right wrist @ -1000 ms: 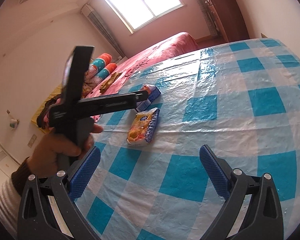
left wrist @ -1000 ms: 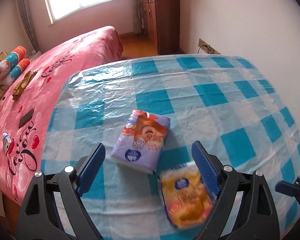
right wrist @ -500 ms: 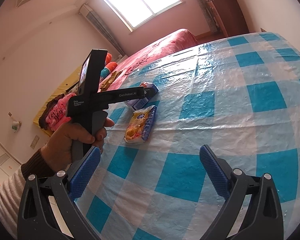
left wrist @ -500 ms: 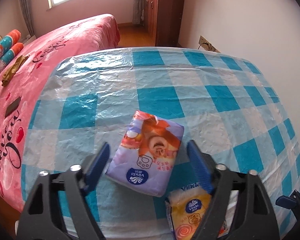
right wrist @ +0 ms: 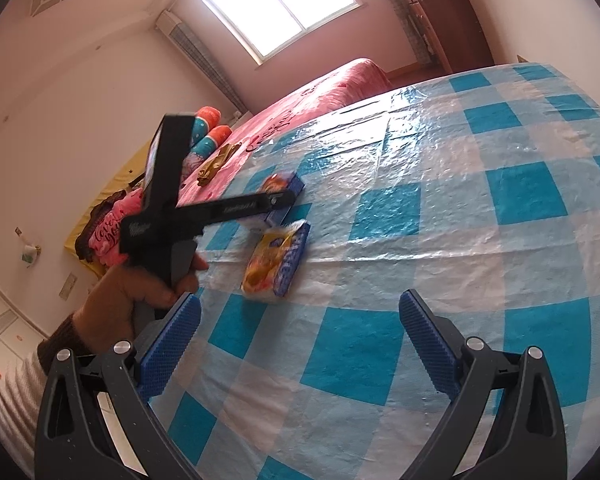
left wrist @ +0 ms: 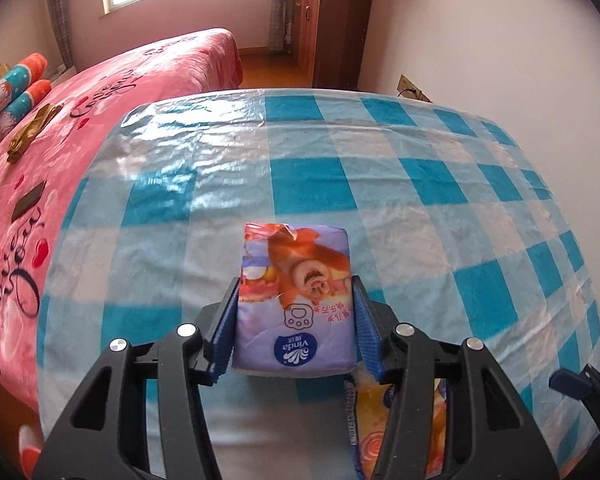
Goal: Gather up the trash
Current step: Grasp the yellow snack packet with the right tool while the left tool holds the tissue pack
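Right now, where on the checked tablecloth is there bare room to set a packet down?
Free: the cloth beyond the purple tissue pack toward the wall, and ahead of the open right gripper. Crowded: the bed-side edge, where the left gripper has just closed on the pack beside the yellow tissue pack.

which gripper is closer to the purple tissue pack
Left. The left gripper has just been closing around the purple tissue pack; the right gripper hangs open, well short of it.

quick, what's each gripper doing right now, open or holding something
Left gripper: jaws have just been closing, pads now against the sides of the purple tissue pack.
Right gripper: open, holding nothing, above the checkered tablecloth.
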Demonstrator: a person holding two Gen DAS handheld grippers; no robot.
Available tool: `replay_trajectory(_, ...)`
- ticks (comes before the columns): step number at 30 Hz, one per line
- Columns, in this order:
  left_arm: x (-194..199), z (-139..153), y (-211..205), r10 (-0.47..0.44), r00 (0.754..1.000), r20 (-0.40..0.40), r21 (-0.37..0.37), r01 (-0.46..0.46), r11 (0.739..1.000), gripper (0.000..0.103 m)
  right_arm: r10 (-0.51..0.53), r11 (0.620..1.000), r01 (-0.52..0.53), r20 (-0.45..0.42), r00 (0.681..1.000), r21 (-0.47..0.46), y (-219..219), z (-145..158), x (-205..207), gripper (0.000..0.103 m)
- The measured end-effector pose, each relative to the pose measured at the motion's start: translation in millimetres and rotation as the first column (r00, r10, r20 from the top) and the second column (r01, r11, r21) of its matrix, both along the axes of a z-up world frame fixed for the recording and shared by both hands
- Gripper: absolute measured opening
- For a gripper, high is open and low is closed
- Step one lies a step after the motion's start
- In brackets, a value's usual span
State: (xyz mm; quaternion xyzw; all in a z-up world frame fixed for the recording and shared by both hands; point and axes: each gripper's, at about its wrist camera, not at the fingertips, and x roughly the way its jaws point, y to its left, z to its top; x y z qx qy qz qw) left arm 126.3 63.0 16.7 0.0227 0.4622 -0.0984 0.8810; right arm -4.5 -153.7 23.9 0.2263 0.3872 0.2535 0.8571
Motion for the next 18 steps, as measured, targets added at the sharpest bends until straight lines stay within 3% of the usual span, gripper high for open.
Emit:
replay_trajectory(12, -83.6, -1.7, -40.9, -0.009, 1.0, -0.019, -0.162, 0.006, 0.987, 0.053, -0.099, 0.995, 0.099, -0.016, 0.995, 0.007, -38.4, 3.5, -3.4, 0.098)
replay_trajectory(18, -113.2, -3.1, -41.3, 0.049, 0.999, -0.018, -0.209, -0.051, 0.977, 0.053, -0.111, 0.994, 0.11, -0.043, 0.993, -0.023, -50.1, 0.2, -9.0, 0.098)
